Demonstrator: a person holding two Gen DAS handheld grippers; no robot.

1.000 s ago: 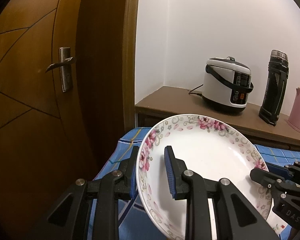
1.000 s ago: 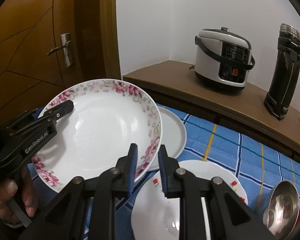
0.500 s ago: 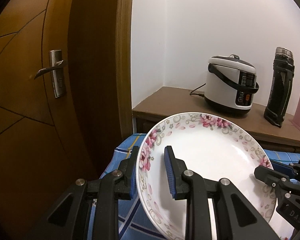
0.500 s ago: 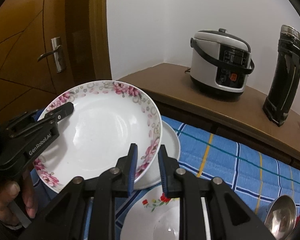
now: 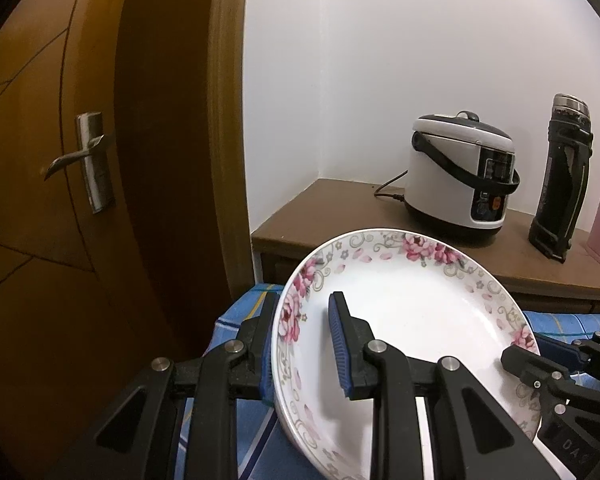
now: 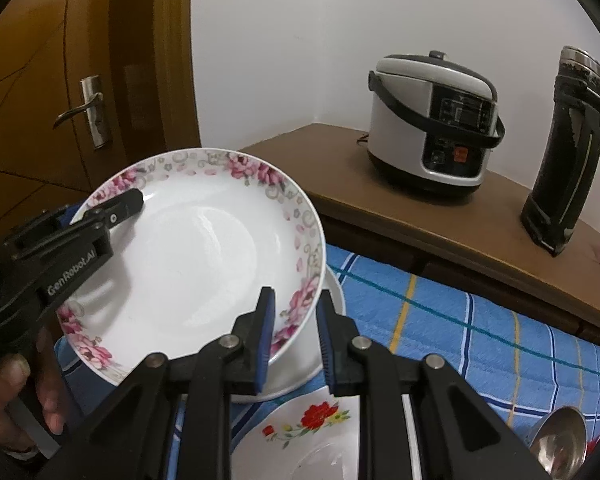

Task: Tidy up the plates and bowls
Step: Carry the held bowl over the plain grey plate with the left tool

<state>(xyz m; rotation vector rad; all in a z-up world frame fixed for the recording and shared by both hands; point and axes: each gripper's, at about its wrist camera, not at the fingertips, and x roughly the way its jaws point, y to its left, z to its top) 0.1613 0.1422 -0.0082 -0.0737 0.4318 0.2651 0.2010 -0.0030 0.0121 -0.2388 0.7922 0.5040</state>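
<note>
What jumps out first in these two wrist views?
The white deep plate with a pink floral rim, held tilted above the blue checked tablecloth, with the left gripper clamped on one edge and the right gripper on the opposite edge. Under it sits a plain white plate, and nearer the camera a white plate with a red flower. Behind, on the brown wooden counter, stands a white and grey rice cooker.

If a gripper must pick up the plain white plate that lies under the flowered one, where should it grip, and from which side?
Probably at the plain white plate's raised rim on its right, coming in low over the blue cloth. The flowered plate, held by both grippers, covers its left side.
</note>
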